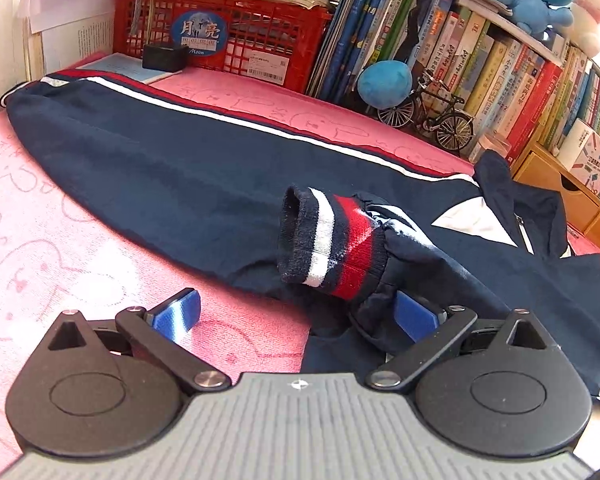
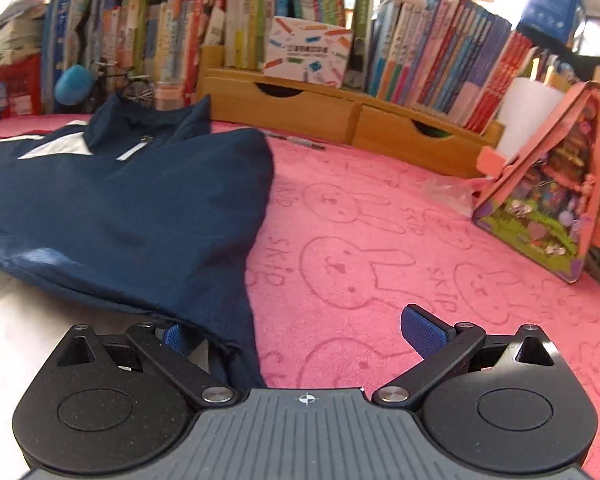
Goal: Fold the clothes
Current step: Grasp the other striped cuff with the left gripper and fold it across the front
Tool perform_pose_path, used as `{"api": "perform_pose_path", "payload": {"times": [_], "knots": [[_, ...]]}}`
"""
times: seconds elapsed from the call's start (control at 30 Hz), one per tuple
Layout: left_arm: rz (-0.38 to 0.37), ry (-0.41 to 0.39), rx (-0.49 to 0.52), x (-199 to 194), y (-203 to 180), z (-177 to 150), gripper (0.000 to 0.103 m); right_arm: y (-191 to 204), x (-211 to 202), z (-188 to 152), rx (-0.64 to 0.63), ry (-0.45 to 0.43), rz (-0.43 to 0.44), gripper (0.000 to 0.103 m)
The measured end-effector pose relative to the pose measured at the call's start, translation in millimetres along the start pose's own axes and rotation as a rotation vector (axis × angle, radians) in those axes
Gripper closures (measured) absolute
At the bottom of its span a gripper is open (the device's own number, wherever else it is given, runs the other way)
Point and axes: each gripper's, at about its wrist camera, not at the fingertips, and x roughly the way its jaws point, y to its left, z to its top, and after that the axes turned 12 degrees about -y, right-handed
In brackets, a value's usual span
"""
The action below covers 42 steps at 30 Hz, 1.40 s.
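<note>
A navy jacket with red and white stripes lies on a pink rabbit-print towel. One sleeve stretches to the far left. The other sleeve is folded over the body, its striped cuff just ahead of my left gripper. The left gripper is open, its right pad partly under the sleeve fabric, its left pad over the towel. In the right wrist view the jacket body lies at left. My right gripper is open, with jacket fabric over its left pad.
A red crate, leaning books, a model bicycle and a blue plush ball line the back. Wooden drawers and a pink printed bag stand at the back right. Pink towel lies right of the jacket.
</note>
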Motion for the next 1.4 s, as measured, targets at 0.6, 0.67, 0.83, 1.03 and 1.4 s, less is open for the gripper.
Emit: {"api": "perform_pose_path", "payload": {"times": [0.6, 0.67, 0.83, 1.03, 1.4], "knots": [[-0.039, -0.087, 0.083, 35, -19, 8, 0.070, 43, 161, 81, 0.060, 0.066, 0.007, 0.059], [-0.064, -0.112, 0.129, 33, -27, 9, 0.081, 28, 161, 82, 0.108, 0.044, -0.011, 0.075], [-0.093, -0.131, 0.170, 54, -54, 18, 0.088, -24, 165, 83, 0.230, -0.042, -0.121, 0.085], [-0.056, -0.109, 0.189, 70, -69, 13, 0.087, -57, 149, 70, 0.354, -0.036, -0.051, 0.029], [-0.040, -0.134, 0.410, 63, -104, -16, 0.049, 45, 44, 39, -0.059, -0.088, 0.474, 0.024]]}}
